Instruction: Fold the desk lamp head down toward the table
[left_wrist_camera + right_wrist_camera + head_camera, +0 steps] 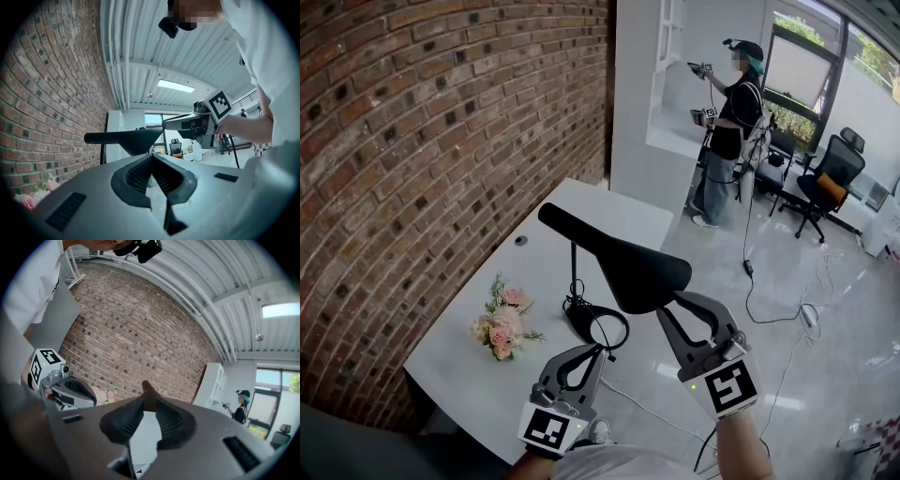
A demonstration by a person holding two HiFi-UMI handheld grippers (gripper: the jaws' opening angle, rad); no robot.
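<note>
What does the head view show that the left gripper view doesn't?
Only the head view shows the lamp base and its cord on the white table. Only the left gripper view shows the ceiling light and the wearer's head camera. Both show the lamp head, the right gripper shut on its wide end, the brick wall and the pink flowers.

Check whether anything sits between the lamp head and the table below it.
The right gripper is shut on the wide end of the lamp head. Below the head: the lamp's own base and looped cable, plus the shut left gripper beside the base, possibly in the path. The flowers lie off to the side.
</note>
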